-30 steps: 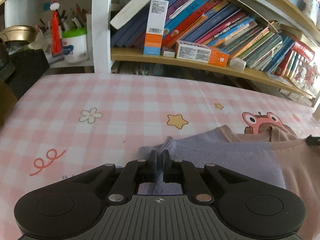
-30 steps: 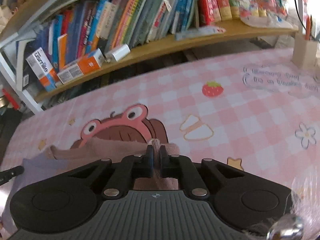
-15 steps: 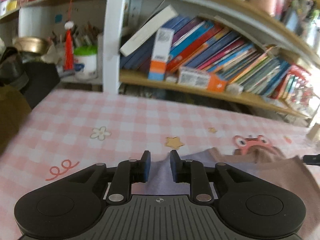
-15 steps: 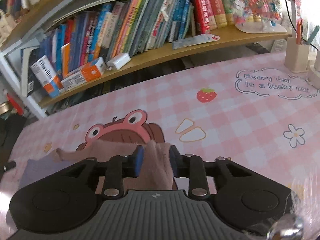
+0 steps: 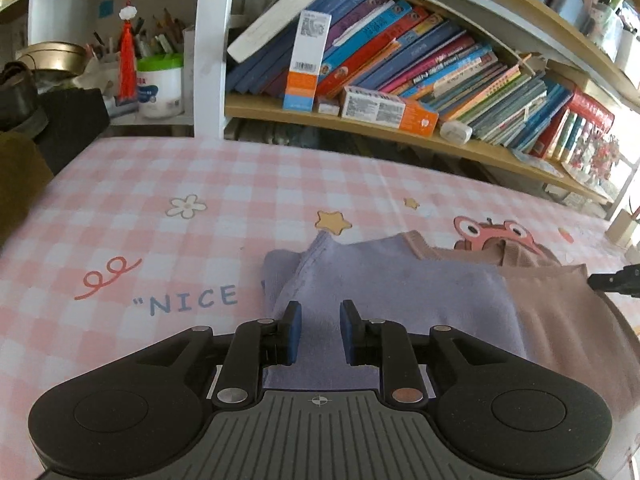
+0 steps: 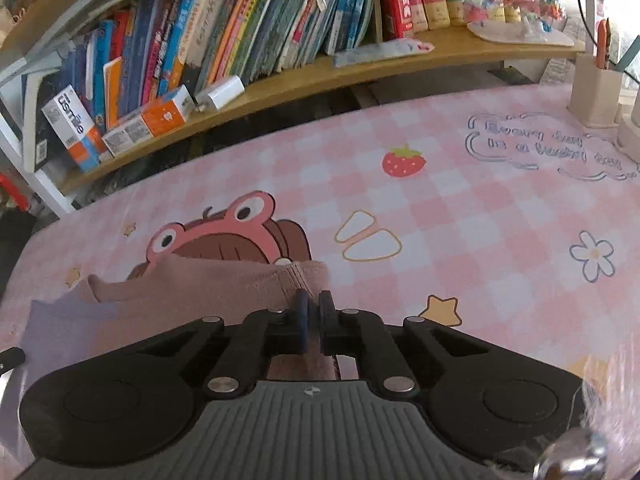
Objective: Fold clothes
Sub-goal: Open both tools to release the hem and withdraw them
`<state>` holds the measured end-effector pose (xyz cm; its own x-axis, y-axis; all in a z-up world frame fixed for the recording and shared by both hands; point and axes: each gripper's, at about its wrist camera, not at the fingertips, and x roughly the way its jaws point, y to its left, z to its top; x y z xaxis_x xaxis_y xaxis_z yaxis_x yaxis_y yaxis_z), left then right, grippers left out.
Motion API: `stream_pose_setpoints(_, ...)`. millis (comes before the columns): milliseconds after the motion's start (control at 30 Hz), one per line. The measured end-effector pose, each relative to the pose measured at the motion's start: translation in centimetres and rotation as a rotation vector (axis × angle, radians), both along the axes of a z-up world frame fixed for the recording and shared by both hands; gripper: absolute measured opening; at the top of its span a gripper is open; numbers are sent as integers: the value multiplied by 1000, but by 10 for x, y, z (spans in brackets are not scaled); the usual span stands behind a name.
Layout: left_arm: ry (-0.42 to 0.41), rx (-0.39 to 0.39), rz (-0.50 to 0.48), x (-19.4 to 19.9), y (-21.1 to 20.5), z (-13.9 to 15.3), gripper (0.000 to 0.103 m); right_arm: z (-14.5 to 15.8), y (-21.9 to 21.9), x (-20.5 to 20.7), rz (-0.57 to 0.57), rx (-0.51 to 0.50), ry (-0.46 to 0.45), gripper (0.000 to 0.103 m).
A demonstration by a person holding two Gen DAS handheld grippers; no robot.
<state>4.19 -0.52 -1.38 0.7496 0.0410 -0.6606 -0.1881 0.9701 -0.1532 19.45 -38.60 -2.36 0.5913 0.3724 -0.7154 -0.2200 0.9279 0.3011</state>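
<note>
Left claw (image 5: 320,334) stands narrowly open above the lilac-and-pink sweater (image 5: 400,280). Right claw (image 6: 313,312) is closed, apparently empty; its pass may disturb the fold.

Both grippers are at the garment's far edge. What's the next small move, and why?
Probably re-close the left gripper on the lilac part: its jaws stand open and apart from the cloth, while the right gripper looks shut at the pink part. Both sides gripped should let the fold lift evenly.
</note>
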Motion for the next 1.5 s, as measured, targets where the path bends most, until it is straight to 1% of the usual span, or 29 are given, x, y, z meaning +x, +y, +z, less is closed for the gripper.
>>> stream_pose_setpoints(100, -17, 0, -9, -2, -5, 8, 22, 9, 0, -11, 9, -2, -34, 8)
stream_pose_setpoints(133, -20, 3, -12, -3, -7, 10, 22, 12, 0, -15, 14, -7, -46, 11)
stream_pose_setpoints(200, -28, 13, -13, -6, -13, 14, 22, 18, -1, -25, 19, -14, -70, 26)
stream_pose_setpoints(233, -31, 17, -9, -8, -15, 16, 23, 20, -1, -30, 20, -21, -81, 37)
stream_pose_setpoints(267, -34, 18, -4, -11, -18, 18, 23, 22, -1, -35, 21, -29, -94, 40)
stream_pose_setpoints(300, -37, 19, 1, -14, -20, 20, 28, 24, -1, -41, 26, -38, -102, 41)
stream_pose_setpoints(333, -40, 20, 7, -17, -22, 22, 37, 26, -1, -47, 30, -50, -103, 48)
stream_pose_setpoints(367, -45, 24, 13, -21, -25, 23, 42, 27, -2, -53, 30, -57, -111, 54)
stream_pose_setpoints(400, -51, 30, 19, -26, -28, 25, 53, 29, -3, -59, 30, -64, -118, 66)
stream_pose_setpoints(433, -57, 37, 24, -31, -31, 27, 61, 30, -3, -66, 30, -72, -126, 74)
stream_pose_setpoints(467, -60, 42, 29, -36, -35, 28, 65, 32, -4, -73, 32, -81, -133, 79)
stream_pose_setpoints(500, -61, 44, 31, -42, -39, 29, 70, 33, -5, -80, 34, -90, -137, 80)
stream_pose_setpoints(533, -61, 46, 32, -48, -44, 30, 73, 33, -6, -87, 39, -99, -135, 84)
stream_pose_setpoints(633, -54, 47, 26, -62, -56, 31, 77, 31, -9, -104, 57, -113, -113, 84)
stream_pose_setpoints(700, -46, 46, 25, -72, -64, 31, 78, 30, -12, -115, 64, -104, -93, 84)
stream_pose_setpoints(800, -41, 40, 29, -87, -75, 31, 79, 31, -18, -132, 70, -106, -86, 85)
stream_pose_setpoints(933, -38, 36, 39, -105, -88, 31, 85, 31, -23, -154, 77, -138, -86, 90)
stream_pose_setpoints(1233, -6, 47, 69, -137, -114, 29, 88, 23, -39, -195, 80, -170, -60, 96)
stream_pose_setpoints(1500, 23, 52, 76, -158, -133, 28, 89, 21, -40, -226, 120, -168, -72, 99)
